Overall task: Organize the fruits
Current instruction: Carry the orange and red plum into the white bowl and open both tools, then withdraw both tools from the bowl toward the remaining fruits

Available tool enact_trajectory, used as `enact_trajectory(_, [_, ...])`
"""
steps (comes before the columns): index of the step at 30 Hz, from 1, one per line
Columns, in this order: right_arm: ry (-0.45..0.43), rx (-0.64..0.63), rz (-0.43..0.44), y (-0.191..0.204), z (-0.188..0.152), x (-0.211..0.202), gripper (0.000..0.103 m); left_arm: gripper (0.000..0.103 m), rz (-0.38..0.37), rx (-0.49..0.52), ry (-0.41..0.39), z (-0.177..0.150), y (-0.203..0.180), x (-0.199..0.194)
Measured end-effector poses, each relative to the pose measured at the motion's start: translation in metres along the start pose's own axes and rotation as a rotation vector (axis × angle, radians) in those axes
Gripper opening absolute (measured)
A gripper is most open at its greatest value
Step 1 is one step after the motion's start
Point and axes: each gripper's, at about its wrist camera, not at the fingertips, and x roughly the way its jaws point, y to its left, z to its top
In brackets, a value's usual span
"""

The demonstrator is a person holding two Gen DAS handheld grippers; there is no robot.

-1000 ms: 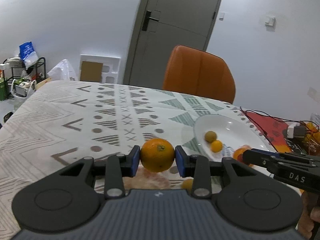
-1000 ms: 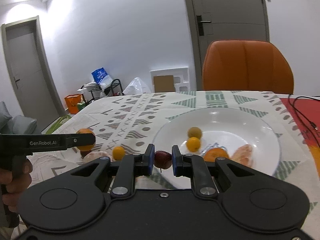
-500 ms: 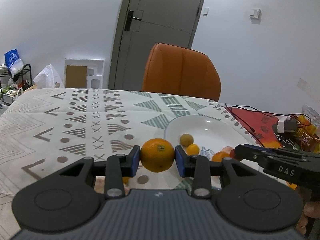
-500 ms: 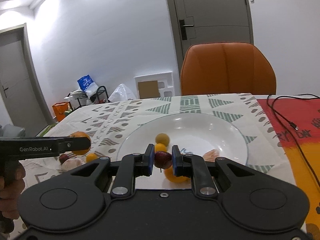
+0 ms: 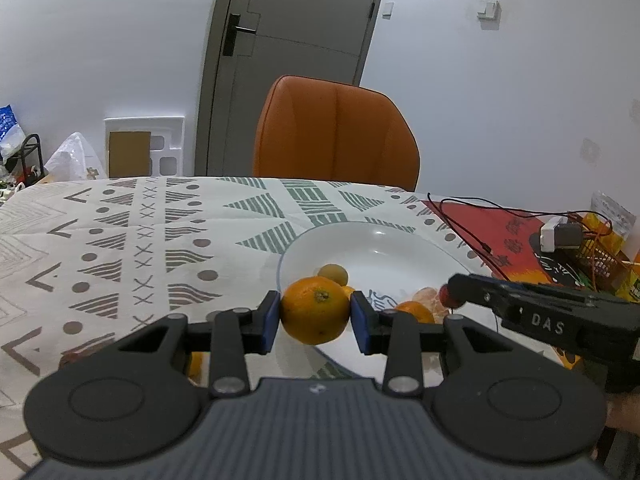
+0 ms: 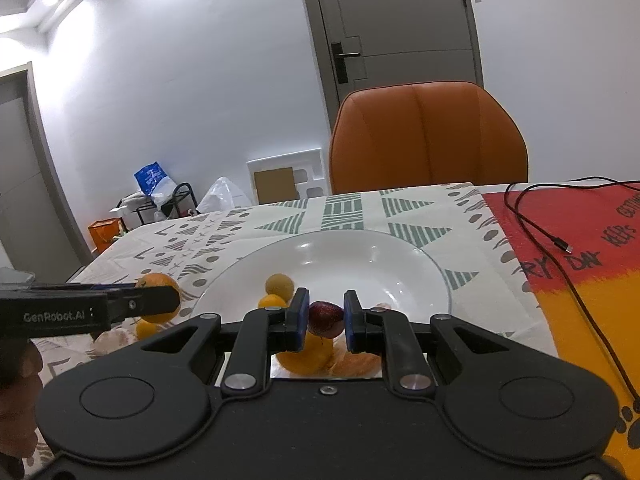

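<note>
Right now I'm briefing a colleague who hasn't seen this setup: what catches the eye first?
An orange clamped in the left hand-held gripper at the near rim of the white plate. The right hand-held gripper holds a small dark red fruit above the plate's near side. Behind the table stands an orange chair.

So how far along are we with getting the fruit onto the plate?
Partly done. The white plate already holds several small fruits, including a peeled mandarin. In hand: the left tool grips an orange, the right tool a dark red fruit. Left: a few pieces on the tablecloth.
</note>
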Motion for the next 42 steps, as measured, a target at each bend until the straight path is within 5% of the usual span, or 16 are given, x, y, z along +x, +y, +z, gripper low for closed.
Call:
enact_trajectory(11, [0.0,0.032,0.013,-0.007,-0.008,-0.006,0.039,0.037,-0.011,0.014,0.018,0.0,-0.01,0.012])
enact_trajectory(19, [0.013,0.055,0.024,-0.005,-0.015,-0.018,0.043,0.043,-0.001,-0.004,-0.002,0.002,-0.011,0.006])
enact_trajectory(30, [0.011,0.051,0.028,0.003,-0.015,-0.022,0.053,0.077,0.085,-0.034,-0.008,0.0,0.017,-0.018])
enact_trajectory(37, [0.015,0.068,0.037,0.004,-0.016,-0.024,0.061,0.086,0.13,-0.047,-0.024,0.0,0.027,-0.034])
enact_trajectory(42, [0.008,0.076,0.04,0.008,-0.016,-0.029,0.079,0.096,0.145,-0.05,-0.03,-0.004,0.032,-0.045])
